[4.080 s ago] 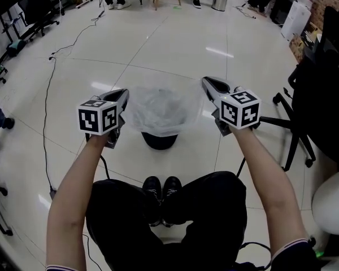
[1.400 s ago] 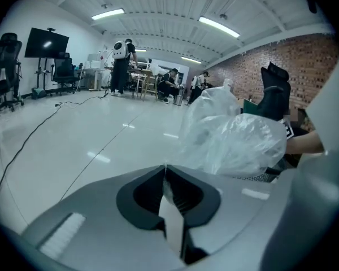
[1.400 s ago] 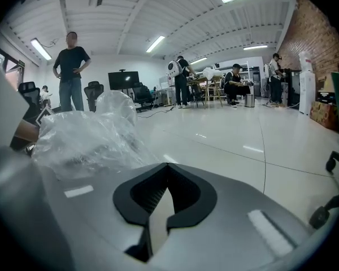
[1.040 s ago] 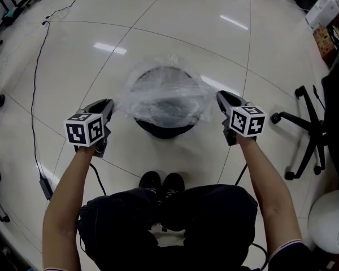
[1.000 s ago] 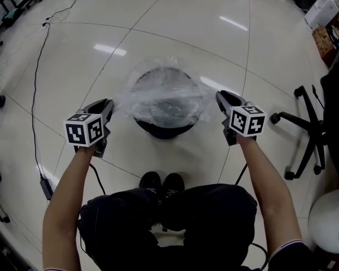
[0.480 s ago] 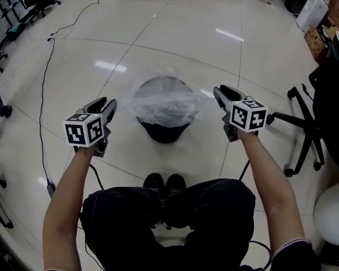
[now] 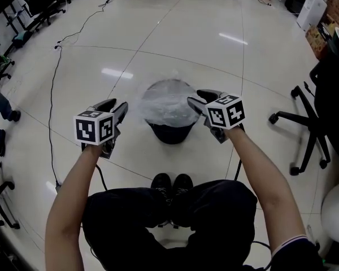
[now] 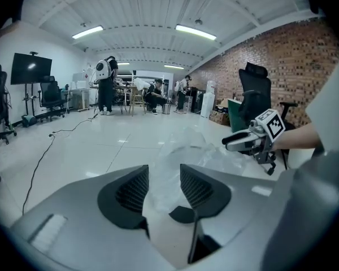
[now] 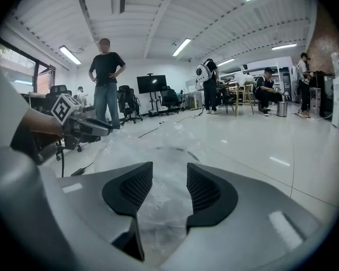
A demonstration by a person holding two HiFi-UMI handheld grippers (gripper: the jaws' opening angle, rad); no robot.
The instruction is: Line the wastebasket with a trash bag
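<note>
Between left gripper (image 8: pixel 164 180) pads: clamping nothing, having just been opening, standing wide, with bag (image 7: pixel 166 101) film only showing beyond the gap. Same at right gripper (image 9: pixel 168 186): just been opening, released, holding nothing, hovering over the bag's near-right edge and pointing across it. Outward: bag draping over the basket (image 7: pixel 170 133) rim, sitting puffed and loose, barely sinking inside. Basket standing on floor (image 7: pixel 186 44) ahead of the shoes (image 7: pixel 172 182). Watching for: film creeping off the rim with nothing pinning it, trapped air lifting the liner, or a one-sided push dragging the far edge in.
</note>
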